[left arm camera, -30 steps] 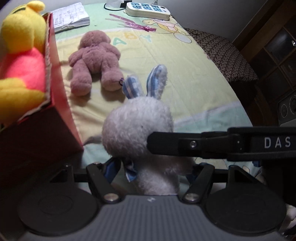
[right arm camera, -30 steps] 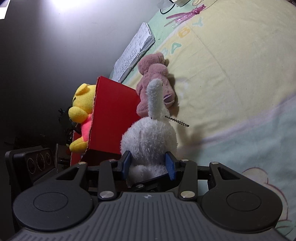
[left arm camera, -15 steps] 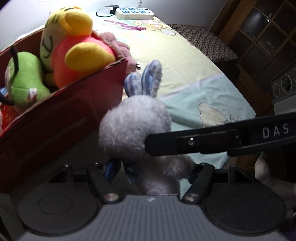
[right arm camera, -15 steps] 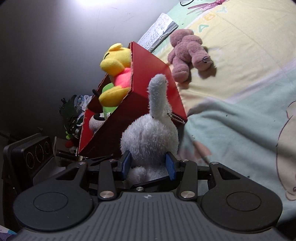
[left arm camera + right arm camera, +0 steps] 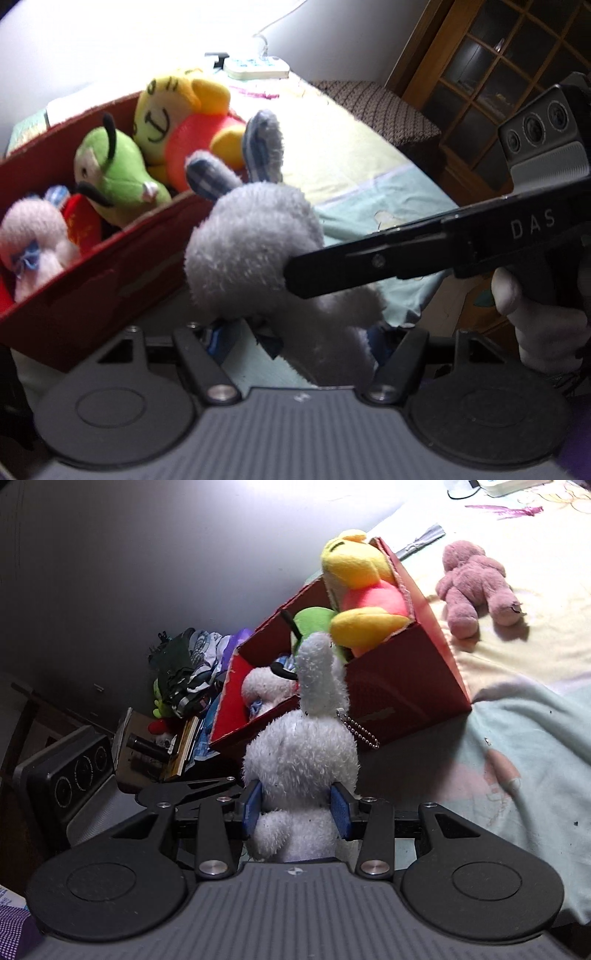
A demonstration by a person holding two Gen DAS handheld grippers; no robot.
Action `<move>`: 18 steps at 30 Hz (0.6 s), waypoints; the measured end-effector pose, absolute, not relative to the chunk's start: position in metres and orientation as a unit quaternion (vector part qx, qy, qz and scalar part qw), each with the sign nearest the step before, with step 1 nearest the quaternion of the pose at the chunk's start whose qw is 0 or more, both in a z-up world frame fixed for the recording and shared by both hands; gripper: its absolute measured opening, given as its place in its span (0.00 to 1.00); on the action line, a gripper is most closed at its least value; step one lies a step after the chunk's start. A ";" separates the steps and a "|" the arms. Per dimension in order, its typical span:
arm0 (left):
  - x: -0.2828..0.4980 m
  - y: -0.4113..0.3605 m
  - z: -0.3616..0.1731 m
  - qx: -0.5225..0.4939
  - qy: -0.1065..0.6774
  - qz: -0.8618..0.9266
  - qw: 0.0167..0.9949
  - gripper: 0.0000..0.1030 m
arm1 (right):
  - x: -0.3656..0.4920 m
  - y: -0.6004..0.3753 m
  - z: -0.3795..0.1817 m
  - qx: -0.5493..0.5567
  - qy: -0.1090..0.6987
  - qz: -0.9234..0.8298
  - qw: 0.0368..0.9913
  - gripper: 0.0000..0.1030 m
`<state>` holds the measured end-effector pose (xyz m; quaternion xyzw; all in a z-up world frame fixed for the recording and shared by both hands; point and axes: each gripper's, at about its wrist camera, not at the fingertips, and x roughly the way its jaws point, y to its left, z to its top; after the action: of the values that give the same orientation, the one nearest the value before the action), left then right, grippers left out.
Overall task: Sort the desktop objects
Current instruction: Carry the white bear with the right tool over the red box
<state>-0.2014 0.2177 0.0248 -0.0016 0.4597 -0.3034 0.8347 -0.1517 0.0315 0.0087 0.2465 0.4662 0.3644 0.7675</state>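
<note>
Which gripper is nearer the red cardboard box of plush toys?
Left, probably. The left gripper holds the white plush rabbit right beside the red cardboard box; the right gripper grips the rabbit from the side away from it.

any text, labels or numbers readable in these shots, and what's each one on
"DAS": white letters on the black finger of the right gripper, seen in the left wrist view.
Gold marks on the red item inside the red box: too blurred to read.
Buttons on the white device at the far end: too small to read.
</note>
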 end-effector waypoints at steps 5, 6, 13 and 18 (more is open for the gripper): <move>-0.203 0.238 0.051 -0.029 0.419 -0.285 0.862 0.71 | -0.156 0.046 0.041 0.214 0.432 0.399 0.780 0.43; -0.203 0.242 0.056 -0.035 0.410 -0.279 0.868 0.72 | -0.155 0.048 0.045 0.210 0.427 0.405 0.781 0.43; -0.192 0.258 0.072 -0.048 0.381 -0.236 0.893 0.75 | -0.136 0.066 0.051 0.220 0.413 0.438 0.768 0.43; -0.189 0.273 0.079 -0.069 0.373 -0.223 0.898 0.75 | -0.123 0.073 0.059 0.223 0.399 0.451 0.767 0.43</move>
<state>-0.1895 0.2729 0.0789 -0.0688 0.3727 -0.2231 0.8981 -0.1234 0.0727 0.0594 0.2231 0.3992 0.4508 0.7666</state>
